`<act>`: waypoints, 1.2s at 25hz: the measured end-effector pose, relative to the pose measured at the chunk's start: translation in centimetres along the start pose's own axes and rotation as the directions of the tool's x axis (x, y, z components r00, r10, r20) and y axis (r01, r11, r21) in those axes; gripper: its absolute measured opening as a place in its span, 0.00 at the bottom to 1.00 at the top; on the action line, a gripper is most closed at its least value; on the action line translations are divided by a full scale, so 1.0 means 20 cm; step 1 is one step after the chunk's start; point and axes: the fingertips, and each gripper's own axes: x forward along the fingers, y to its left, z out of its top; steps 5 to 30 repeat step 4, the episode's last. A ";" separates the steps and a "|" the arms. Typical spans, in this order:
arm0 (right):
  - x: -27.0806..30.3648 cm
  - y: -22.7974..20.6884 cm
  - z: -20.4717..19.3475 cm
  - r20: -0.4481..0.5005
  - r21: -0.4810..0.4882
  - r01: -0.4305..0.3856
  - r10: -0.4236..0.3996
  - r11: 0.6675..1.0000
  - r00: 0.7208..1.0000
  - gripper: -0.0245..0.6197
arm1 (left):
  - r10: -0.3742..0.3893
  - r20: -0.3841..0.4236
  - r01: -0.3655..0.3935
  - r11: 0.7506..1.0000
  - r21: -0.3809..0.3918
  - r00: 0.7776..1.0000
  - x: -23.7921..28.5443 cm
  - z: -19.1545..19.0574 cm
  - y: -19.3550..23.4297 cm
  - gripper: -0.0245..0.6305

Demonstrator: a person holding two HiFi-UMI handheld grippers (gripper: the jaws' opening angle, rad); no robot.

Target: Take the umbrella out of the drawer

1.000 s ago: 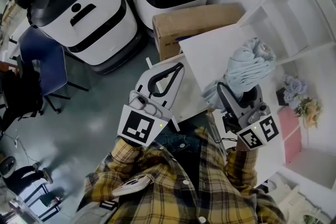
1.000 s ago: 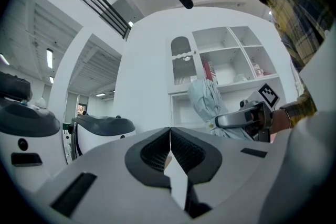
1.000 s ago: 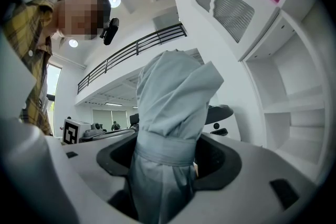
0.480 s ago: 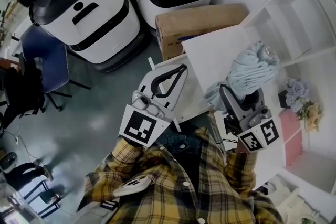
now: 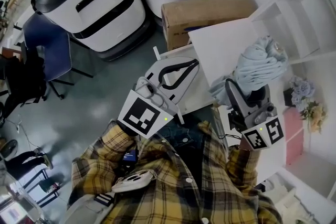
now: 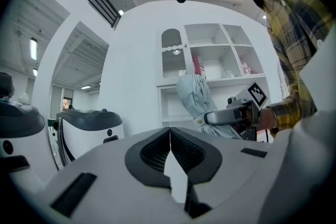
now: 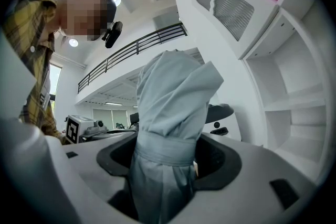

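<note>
A folded pale blue umbrella (image 5: 261,64) stands upright in my right gripper (image 5: 245,96), which is shut on its lower part, just above the strap. In the right gripper view the umbrella (image 7: 169,107) fills the space between the jaws of the right gripper (image 7: 165,159) and rises above them. My left gripper (image 5: 193,64) is held beside it, to the left. Its jaws are pressed together with nothing between them, as the left gripper view shows for the left gripper (image 6: 170,140). That view also shows the umbrella (image 6: 191,96) in the air in front of the white cabinet.
A white cabinet with open shelves (image 5: 296,13) stands on the right, with a white flat panel (image 5: 220,47) below the grippers. Behind are a cardboard box (image 5: 210,12) and two large white-and-black machines (image 5: 89,5). A blue chair (image 5: 47,55) stands at the left, and flowers (image 5: 307,105) at the right.
Both grippers have drifted slightly right and down in the head view. The right one still holds the umbrella and the left one stays shut.
</note>
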 end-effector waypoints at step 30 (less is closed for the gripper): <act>0.00 0.00 0.01 0.009 0.002 -0.002 0.002 1.000 1.000 0.54 | -0.036 0.007 0.036 0.999 0.038 0.999 0.02 0.03 0.01 0.07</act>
